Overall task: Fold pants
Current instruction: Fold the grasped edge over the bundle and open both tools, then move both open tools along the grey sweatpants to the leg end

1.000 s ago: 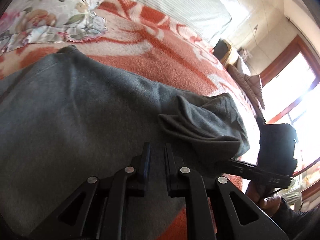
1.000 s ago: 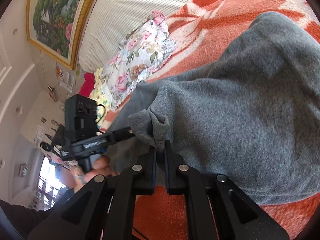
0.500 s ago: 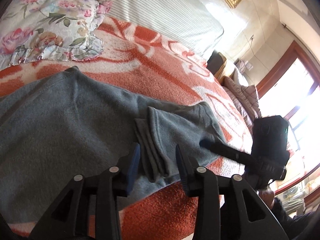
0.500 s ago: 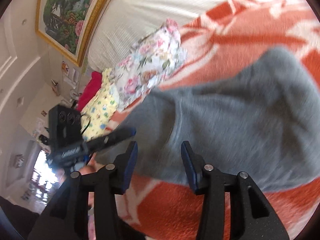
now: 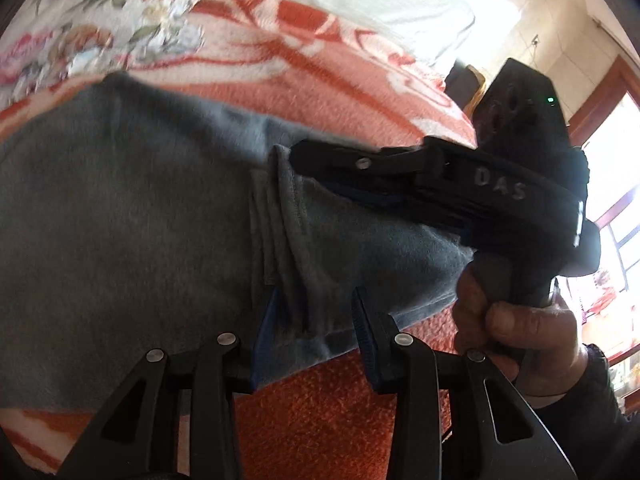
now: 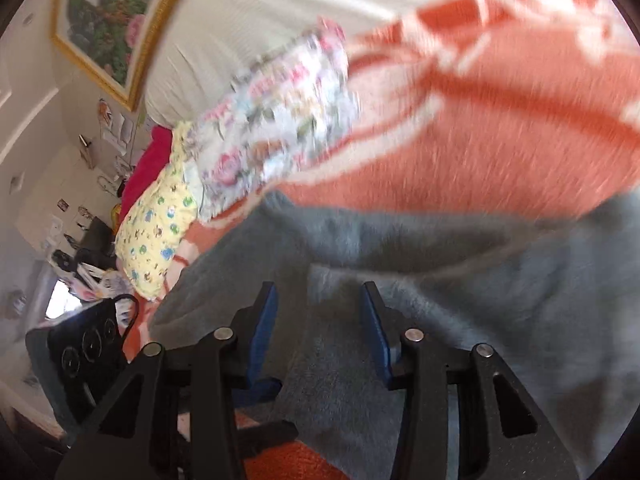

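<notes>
The grey pants point(image 5: 132, 220) lie on the orange and white blanket point(image 5: 332, 416), with a folded-over layer whose hem edge point(image 5: 288, 236) runs down the middle of the left wrist view. My left gripper point(image 5: 314, 316) is open, its jaws either side of that edge near the cloth's front border. My right gripper point(image 6: 318, 308) is open and empty above the grey pants point(image 6: 460, 292). The right gripper also shows in the left wrist view point(image 5: 460, 184), its fingers lying over the folded layer. The left gripper's body point(image 6: 80, 356) shows at lower left in the right wrist view.
A floral pillow point(image 5: 100, 28) and a white striped pillow point(image 5: 360, 4) lie at the back of the bed. The right wrist view shows the floral pillow point(image 6: 280, 120), a yellow cloth point(image 6: 156, 224) and a framed painting point(image 6: 112, 12). A bright window point(image 5: 608, 184) is at right.
Both grippers opened and let go of the pant cloth, which now lies folded on the pants. The right gripper has swung over the folded layer, close to the left one.
</notes>
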Demonstrator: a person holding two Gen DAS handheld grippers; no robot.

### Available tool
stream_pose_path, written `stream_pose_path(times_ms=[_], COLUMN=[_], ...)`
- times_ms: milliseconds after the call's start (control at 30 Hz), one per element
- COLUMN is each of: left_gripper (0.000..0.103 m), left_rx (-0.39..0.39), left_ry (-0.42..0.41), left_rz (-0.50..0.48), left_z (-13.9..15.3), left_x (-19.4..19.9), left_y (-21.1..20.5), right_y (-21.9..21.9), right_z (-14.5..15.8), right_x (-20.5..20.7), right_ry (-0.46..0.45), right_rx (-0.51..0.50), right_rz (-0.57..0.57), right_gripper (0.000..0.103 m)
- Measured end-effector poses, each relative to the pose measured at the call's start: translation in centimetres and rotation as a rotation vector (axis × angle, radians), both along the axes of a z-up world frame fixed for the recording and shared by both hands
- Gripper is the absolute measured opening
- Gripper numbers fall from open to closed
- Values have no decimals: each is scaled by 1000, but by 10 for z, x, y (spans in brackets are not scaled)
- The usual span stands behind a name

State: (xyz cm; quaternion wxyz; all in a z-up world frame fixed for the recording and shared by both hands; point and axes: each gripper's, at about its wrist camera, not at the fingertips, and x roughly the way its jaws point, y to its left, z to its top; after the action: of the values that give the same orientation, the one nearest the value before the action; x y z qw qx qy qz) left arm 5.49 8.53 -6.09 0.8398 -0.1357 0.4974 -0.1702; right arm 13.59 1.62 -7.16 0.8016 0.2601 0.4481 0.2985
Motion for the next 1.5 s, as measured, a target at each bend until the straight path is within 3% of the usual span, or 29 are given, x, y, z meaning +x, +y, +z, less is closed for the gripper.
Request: stream_pose_path(times_ms=[100,200,400,767,1033,1500], left_gripper=[38,38,38,38,38,39], left_rx=[-6,-44,-102,-177,-245,-269], left_ry=[40,52,27,0,33,7], left_rz=[20,35,110,285,475,820], left_z=[-13,-16,-4,10,4,11], left_x=[-2,-8,-26,-66,-110,-168], left_y=[8,20,53,130,192,286], right_y=[13,15,33,106,167,269], right_z=[-10,-1,24,45,54,61], right_x=[-2,-4,-3,12,17,15], right_ry=[0,-8,-59,-100,-132,-201], right_rx=[-47,-20,-51,-126,-176,-259], right_rz=[11,18,57,208,332,559], right_gripper=[43,44,44,44,44,44])
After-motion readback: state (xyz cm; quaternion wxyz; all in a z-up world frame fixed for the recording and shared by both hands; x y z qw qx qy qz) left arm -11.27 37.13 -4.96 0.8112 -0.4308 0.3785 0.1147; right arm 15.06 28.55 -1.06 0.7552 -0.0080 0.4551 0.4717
